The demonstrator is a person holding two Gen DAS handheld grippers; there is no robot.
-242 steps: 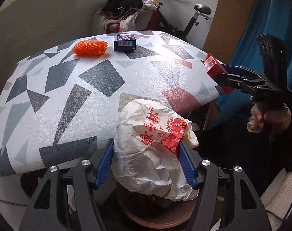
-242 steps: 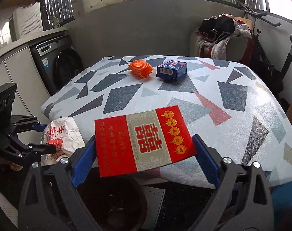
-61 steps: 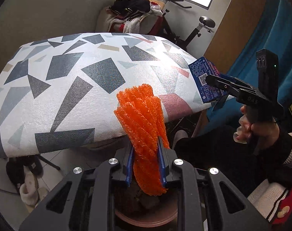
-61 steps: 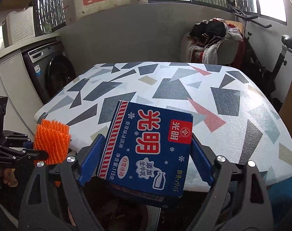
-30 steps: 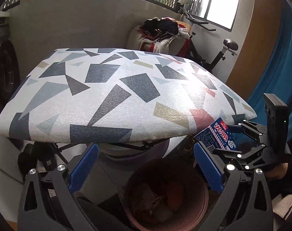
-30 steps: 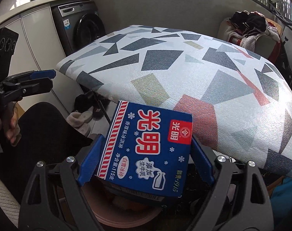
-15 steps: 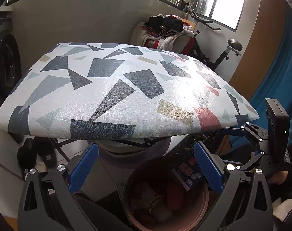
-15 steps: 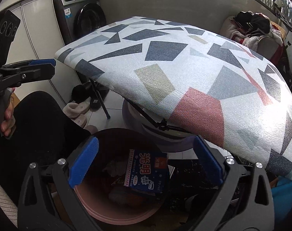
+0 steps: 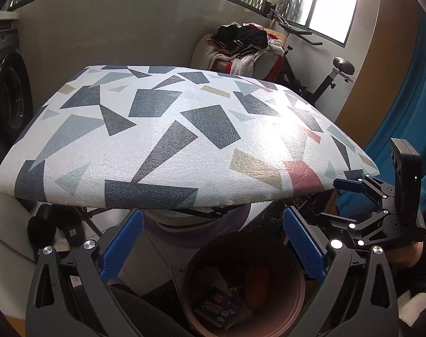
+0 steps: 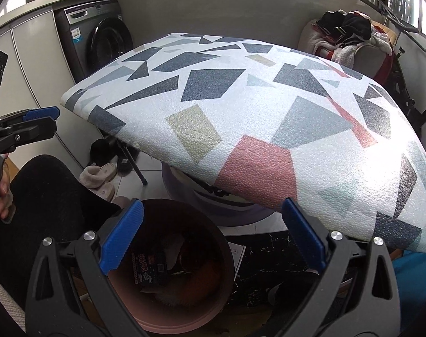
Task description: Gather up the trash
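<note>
In the one bin (image 10: 213,317), one blue carton (image 10: 149,269), both tools spread empty

**Bin mouth open below, table edge close ahead**

Straight under my right gripper (image 10: 211,234) the mouth of the brown bin (image 10: 213,311) is uncovered; its jaws stand wide with nothing between them. The patterned table (image 10: 241,106) overhangs just beyond the bin's far rim, blocking any forward pass at that height. My dark-clothed leg (image 10: 44,196) crowds the bin's left side.
</note>
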